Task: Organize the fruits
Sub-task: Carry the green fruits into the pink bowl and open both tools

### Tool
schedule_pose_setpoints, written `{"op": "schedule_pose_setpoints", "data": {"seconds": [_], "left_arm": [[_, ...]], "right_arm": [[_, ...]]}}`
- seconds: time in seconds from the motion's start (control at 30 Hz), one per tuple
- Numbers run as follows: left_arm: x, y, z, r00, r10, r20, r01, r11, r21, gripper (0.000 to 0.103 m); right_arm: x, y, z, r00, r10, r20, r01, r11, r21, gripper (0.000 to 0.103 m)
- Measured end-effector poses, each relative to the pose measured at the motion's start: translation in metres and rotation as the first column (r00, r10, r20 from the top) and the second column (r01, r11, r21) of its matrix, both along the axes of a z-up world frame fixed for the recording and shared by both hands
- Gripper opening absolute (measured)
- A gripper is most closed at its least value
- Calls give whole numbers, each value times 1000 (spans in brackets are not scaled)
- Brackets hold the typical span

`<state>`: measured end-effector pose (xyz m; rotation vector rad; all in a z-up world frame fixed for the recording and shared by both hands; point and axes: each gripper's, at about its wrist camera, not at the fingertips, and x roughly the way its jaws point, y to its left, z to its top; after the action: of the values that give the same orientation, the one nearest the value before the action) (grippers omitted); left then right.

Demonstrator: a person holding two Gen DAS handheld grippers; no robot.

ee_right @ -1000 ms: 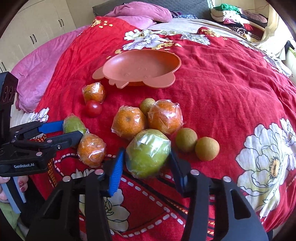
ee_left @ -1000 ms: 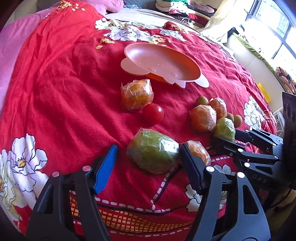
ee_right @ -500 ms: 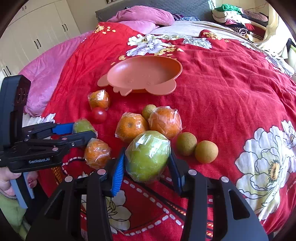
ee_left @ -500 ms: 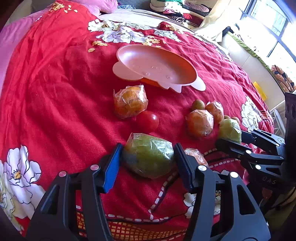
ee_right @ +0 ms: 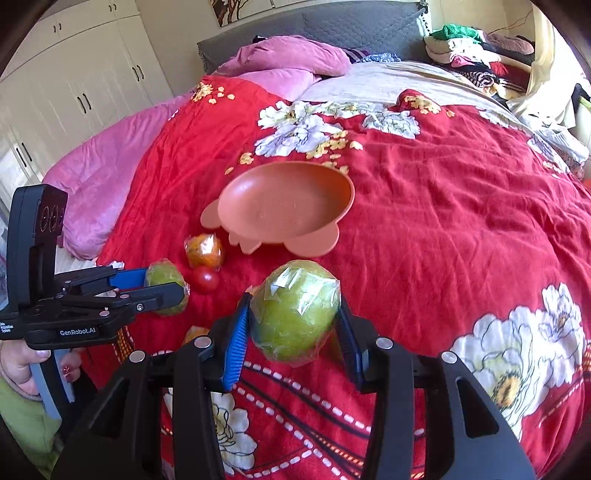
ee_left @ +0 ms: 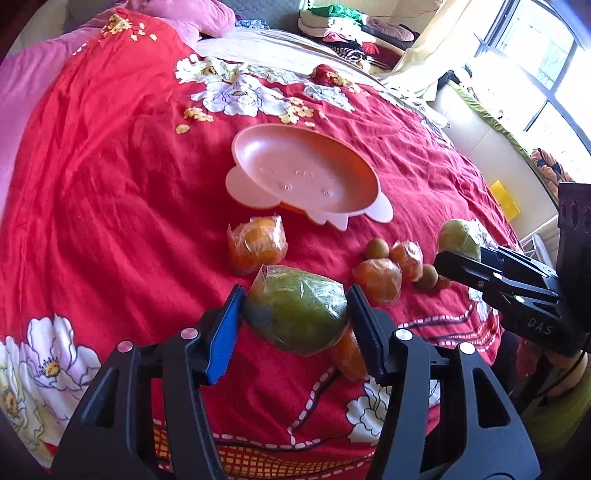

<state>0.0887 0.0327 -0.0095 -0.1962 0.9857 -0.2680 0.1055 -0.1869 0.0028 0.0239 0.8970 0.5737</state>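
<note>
Both wrapped green fruits have risen off the bed since a second ago: my left claw [ee_left: 295,325] clamps one green fruit [ee_left: 295,308], my right claw [ee_right: 293,338] the other green fruit [ee_right: 295,314]. Beyond them, the pink plate [ee_right: 258,199] holds nothing; wrapped oranges [ee_left: 376,280] lie on the red blanket [ee_left: 110,203].

Red floral bedspread [ee_right: 443,229] covers the bed. Pink quilt [ee_right: 107,184] along its left edge, pink pillows [ee_right: 291,61] up by the grey headboard [ee_right: 332,26]. White wardrobe [ee_right: 74,74] on the far left. Pile of folded clothes [ee_right: 476,51] at the far right corner of the bed. Window [ee_left: 546,55] on the right, yellow item [ee_left: 504,195] on the floor below it.
</note>
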Motion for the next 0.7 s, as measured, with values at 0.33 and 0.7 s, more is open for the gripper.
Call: {"op": "schedule_pose_setpoints", "data": {"seconds": [0.33,0.7], "left_arm": [[36,7,16,999,27,19,-27,999,-20,48],[94,5,23,1000,26,7,-26,1000,-15,48]], "right_arm": [[33,6,4,999,12,30,-11,1000,-7,42],[64,28,-1,997,58,55,-56,997,-49,42]]}}
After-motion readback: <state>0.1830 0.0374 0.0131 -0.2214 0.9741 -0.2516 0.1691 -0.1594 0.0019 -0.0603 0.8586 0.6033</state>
